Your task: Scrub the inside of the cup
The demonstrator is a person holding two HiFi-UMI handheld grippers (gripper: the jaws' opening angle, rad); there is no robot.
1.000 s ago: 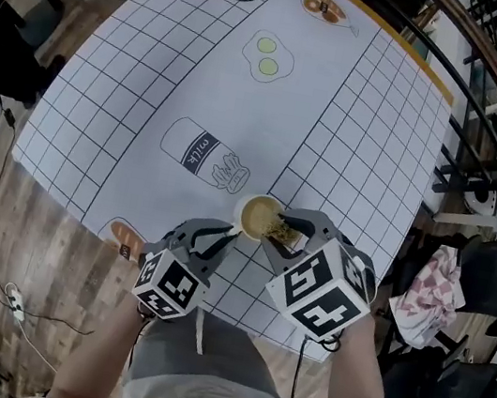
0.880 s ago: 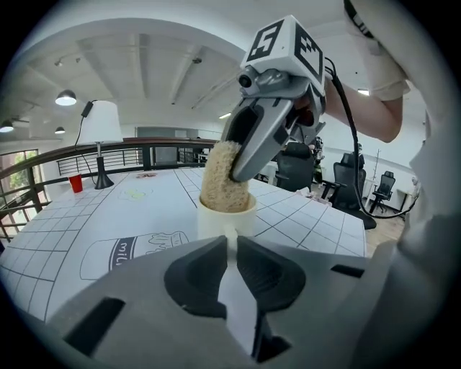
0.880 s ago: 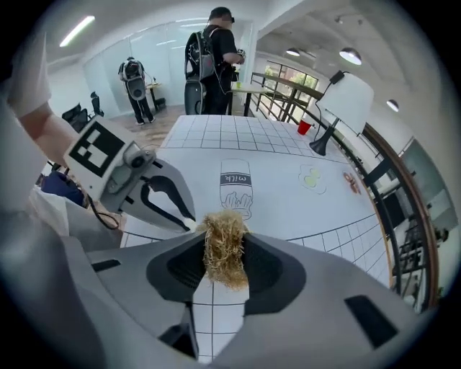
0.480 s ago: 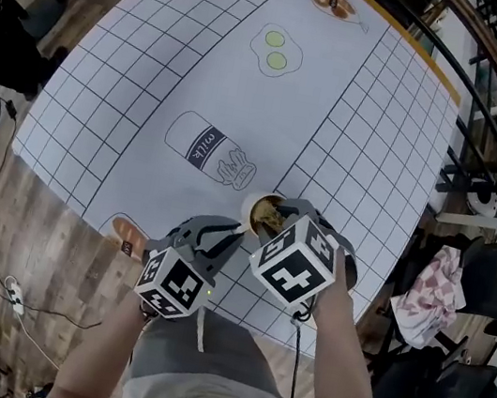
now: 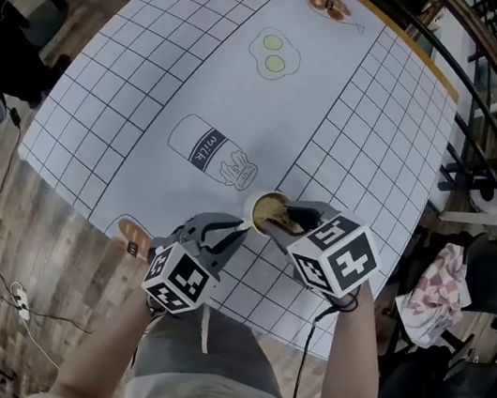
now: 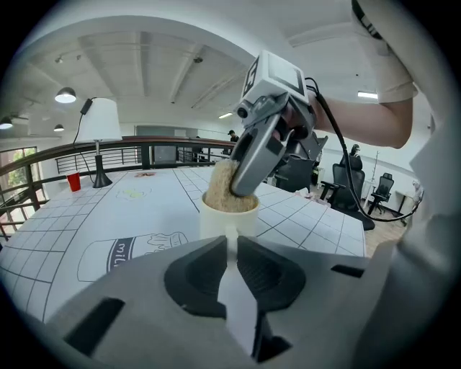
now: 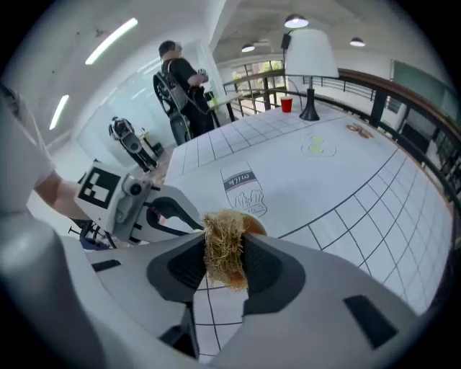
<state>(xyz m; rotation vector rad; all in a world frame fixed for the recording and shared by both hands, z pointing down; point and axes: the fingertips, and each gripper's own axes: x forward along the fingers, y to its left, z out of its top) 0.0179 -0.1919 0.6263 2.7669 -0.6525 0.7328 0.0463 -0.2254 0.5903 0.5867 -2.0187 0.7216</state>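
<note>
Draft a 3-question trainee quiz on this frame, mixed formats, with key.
1. True or false: the tan fibrous scrubber lies loose on the white gridded tablecloth.
2. What is the left tool clamped on? A) the handle of the cream ceramic cup B) a sponge C) a table lamp's stem
3. Which printed drawing lies nearest the cup?

Key:
1. False: the right tool pinches it, and it sits pressed into the cup's mouth.
2. A.
3. The milk bottle drawing.
</note>
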